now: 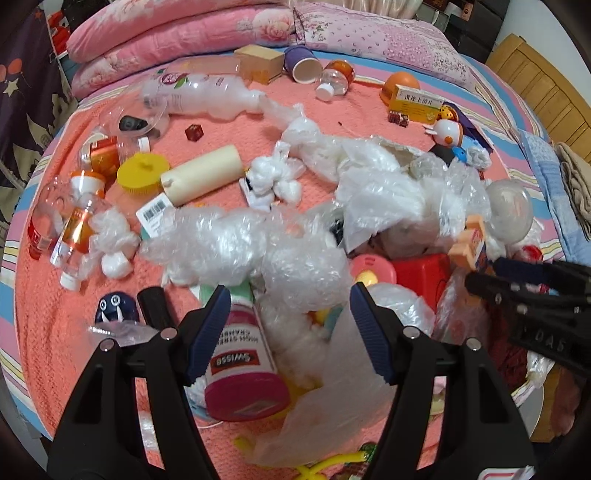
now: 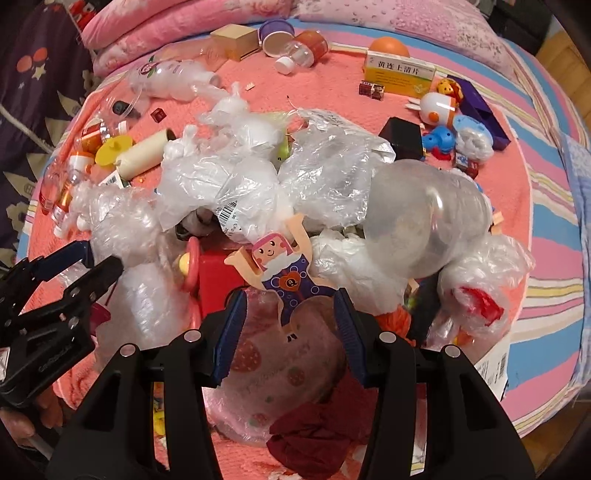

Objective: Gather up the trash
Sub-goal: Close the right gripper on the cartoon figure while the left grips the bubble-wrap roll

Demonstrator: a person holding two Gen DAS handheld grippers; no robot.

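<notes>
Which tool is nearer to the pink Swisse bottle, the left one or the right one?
Left. The left tool is open, with the pink Swisse bottle at its left finger. The right tool is farther right, over the plastic pile.

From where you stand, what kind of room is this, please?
Most likely a bedroom: everything lies on a bed with a coral blanket. Folded pink quilts are piled at its far end, and a wooden bed frame shows at the right edge.

"SWISSE" on pink-cap bottle (image 1: 242, 363); "黄连上清片" on yellow med box (image 2: 399, 74).
</notes>
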